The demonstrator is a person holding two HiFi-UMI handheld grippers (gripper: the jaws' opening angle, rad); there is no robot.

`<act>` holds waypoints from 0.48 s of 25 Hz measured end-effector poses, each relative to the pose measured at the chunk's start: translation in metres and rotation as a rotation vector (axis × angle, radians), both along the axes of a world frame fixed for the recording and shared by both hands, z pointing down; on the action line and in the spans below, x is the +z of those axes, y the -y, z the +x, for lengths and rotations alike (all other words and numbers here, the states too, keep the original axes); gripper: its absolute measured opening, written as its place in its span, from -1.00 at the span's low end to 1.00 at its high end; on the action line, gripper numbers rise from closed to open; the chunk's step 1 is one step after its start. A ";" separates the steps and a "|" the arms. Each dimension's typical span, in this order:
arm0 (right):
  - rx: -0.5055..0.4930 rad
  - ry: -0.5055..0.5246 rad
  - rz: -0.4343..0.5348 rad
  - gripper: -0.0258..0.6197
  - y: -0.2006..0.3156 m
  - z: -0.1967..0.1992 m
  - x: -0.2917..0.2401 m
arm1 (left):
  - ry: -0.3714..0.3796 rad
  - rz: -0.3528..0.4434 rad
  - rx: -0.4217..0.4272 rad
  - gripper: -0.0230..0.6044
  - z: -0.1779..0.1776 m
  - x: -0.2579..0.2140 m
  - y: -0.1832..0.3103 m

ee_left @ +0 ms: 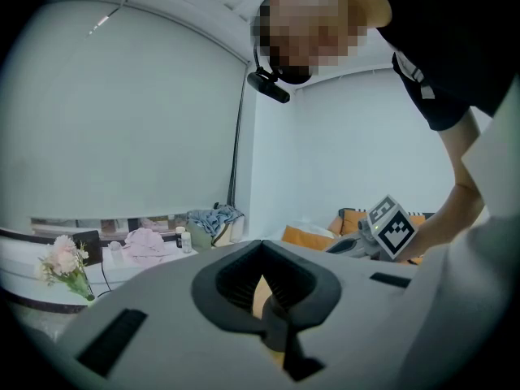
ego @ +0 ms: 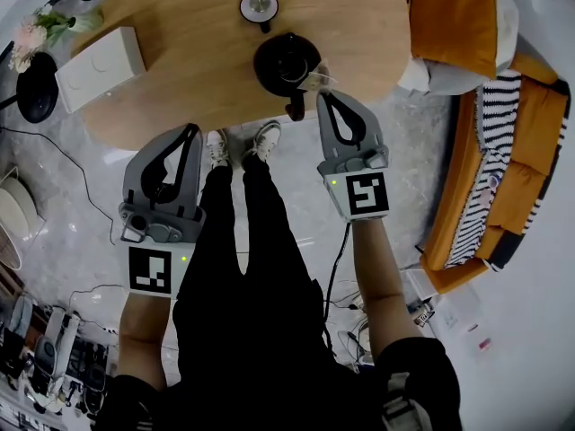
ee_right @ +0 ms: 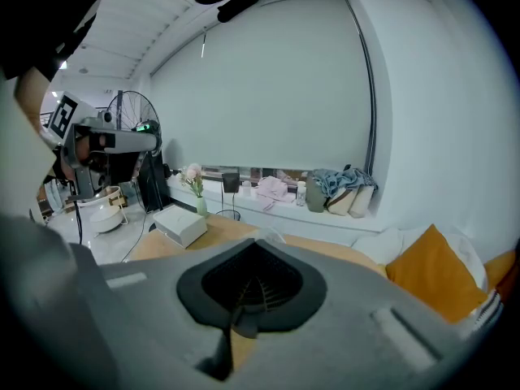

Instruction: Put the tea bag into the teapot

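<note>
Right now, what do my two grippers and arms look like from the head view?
The left gripper and right gripper: grey bodies, black-lined tapered jaws, each with a black-and-white marker cube and a small green light. A black cable hangs from the right one. Short black sleeves.

Two tongs show: the left tongs (ego: pixel 192 132) and the right tongs (ego: pixel 323 95). Each carries one marker cube (ego: pixel 150 270), two cubes in all. There is one wooden counter (ego: pixel 180 88), and on it stand one black teapot (ego: pixel 286 61), one round lid (ego: pixel 259 6) and one white box (ego: pixel 99 64). One tea bag (ego: pixel 317 81) shows at the tip of the right tongs. Beside the counter is one bunch of flowers (ego: pixel 38 30). Two white shoes (ego: pixel 218 147) stand on the floor. There is one orange sofa (ego: pixel 539 106), one large orange cushion (ego: pixel 454 16) and one fan (ee_right: pixel 126 114).
</note>
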State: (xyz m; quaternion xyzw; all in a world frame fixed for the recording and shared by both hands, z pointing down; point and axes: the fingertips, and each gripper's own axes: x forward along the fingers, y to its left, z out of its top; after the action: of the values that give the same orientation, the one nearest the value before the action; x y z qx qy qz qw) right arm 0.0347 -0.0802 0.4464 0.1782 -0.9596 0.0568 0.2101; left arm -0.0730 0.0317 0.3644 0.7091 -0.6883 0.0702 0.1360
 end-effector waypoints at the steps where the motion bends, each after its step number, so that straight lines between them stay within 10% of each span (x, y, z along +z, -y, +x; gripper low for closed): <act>1: -0.009 -0.004 0.002 -0.91 0.000 -0.002 0.002 | 0.000 -0.003 -0.003 -0.90 -0.001 0.001 -0.001; 12: -0.066 -0.139 -0.026 -0.91 -0.002 -0.004 0.036 | 0.000 -0.016 -0.036 -0.90 -0.008 0.012 -0.009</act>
State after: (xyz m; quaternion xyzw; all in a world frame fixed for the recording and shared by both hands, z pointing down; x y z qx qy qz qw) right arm 0.0312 -0.0778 0.4824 0.1470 -0.9473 0.0498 0.2804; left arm -0.0815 0.0410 0.3761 0.6954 -0.7004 0.0732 0.1433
